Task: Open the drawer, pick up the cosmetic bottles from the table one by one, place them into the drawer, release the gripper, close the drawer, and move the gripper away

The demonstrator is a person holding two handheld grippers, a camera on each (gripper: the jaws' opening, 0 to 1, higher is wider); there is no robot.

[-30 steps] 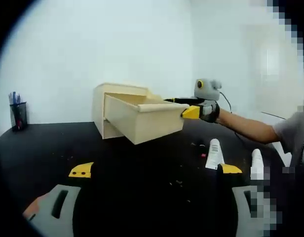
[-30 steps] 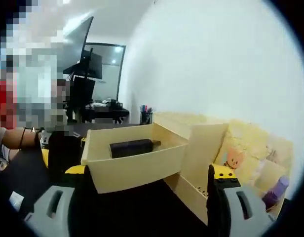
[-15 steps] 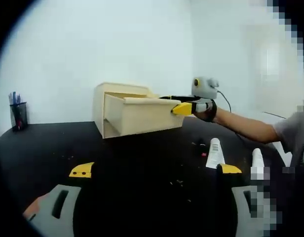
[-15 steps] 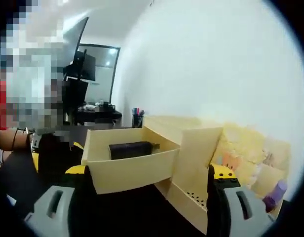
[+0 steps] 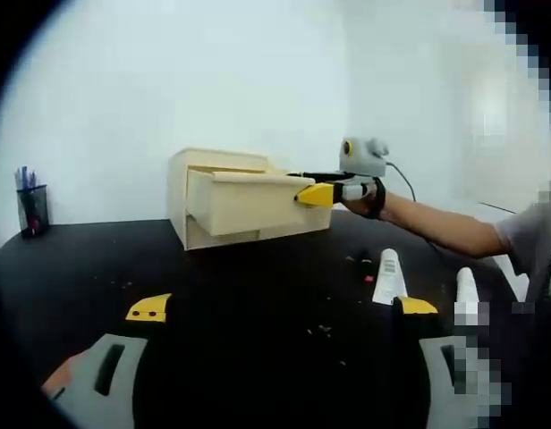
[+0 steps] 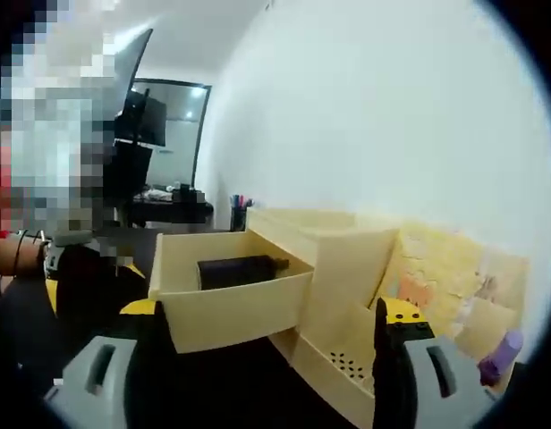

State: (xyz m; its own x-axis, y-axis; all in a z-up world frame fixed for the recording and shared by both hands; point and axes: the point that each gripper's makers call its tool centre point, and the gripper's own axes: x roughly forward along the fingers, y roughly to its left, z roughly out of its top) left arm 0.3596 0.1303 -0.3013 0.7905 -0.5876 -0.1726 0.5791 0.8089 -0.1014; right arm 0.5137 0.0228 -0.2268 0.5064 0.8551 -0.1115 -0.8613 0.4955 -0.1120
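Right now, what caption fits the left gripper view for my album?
Right gripper at the front of a half-open drawer; white bottles wait on the black table.

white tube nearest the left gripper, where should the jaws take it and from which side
Probably across the wide lower body of the white tube, coming straight ahead from the left gripper. It stands upright on the black table, tapering toward the top, its near face unobstructed.
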